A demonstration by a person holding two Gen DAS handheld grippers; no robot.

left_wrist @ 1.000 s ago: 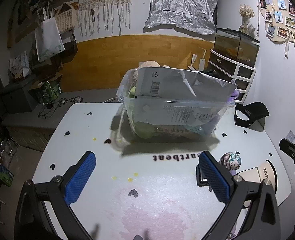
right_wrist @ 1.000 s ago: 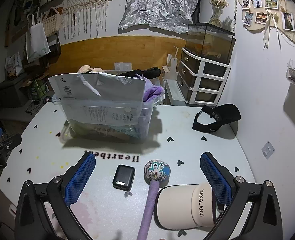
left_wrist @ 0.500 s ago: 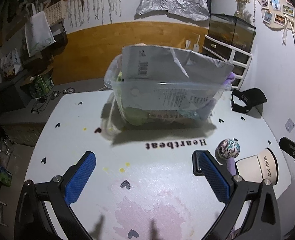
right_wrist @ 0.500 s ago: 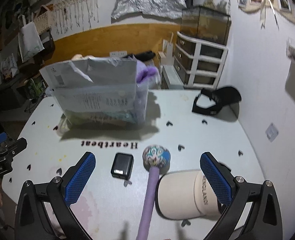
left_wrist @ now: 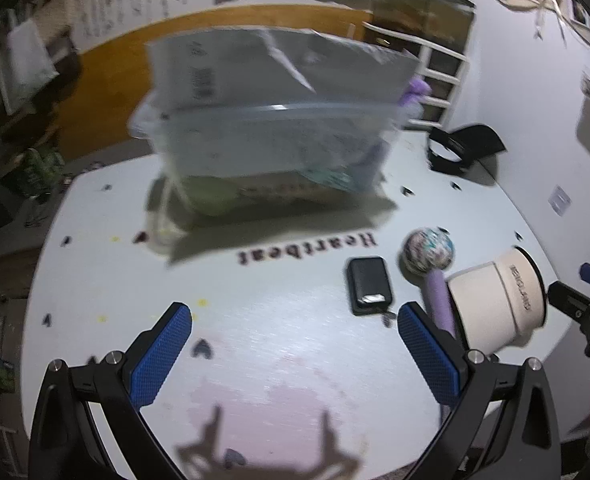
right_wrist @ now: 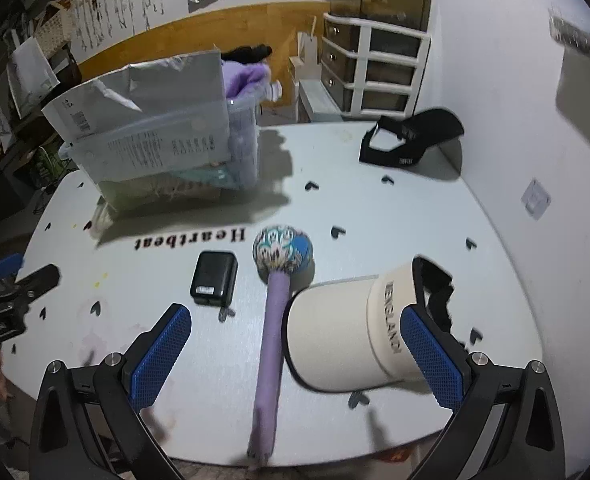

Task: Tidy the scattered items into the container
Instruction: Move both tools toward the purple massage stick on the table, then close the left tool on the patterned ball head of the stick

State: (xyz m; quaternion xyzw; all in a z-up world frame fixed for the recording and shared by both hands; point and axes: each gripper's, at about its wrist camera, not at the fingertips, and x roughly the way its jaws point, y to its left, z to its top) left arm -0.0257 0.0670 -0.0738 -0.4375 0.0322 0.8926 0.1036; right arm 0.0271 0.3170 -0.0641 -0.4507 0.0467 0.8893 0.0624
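The clear bin (right_wrist: 167, 152) is already stuffed full, with a big gray mailer bag (right_wrist: 143, 92) sticking out the top. Four things wait on the table (right_wrist: 375, 220) outside the bin: a black box (right_wrist: 214, 278), a purple mallet (right_wrist: 273, 320), a cream visor (right_wrist: 355, 332) and, far off to the bin's right, a black visor (right_wrist: 411, 140). Both claws, left (left_wrist: 295, 354) and right (right_wrist: 295, 354), are wide open and hold nothing. The tall mailer bag may block new things going in.

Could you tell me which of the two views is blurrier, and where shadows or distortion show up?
Left wrist: more motion-blurred, the bin smeared; gripper shadow falls on the table at bottom. Right wrist: sharper, the cap lettering readable; the bin casts a dark shadow. Both: fisheye bending and dark corners.
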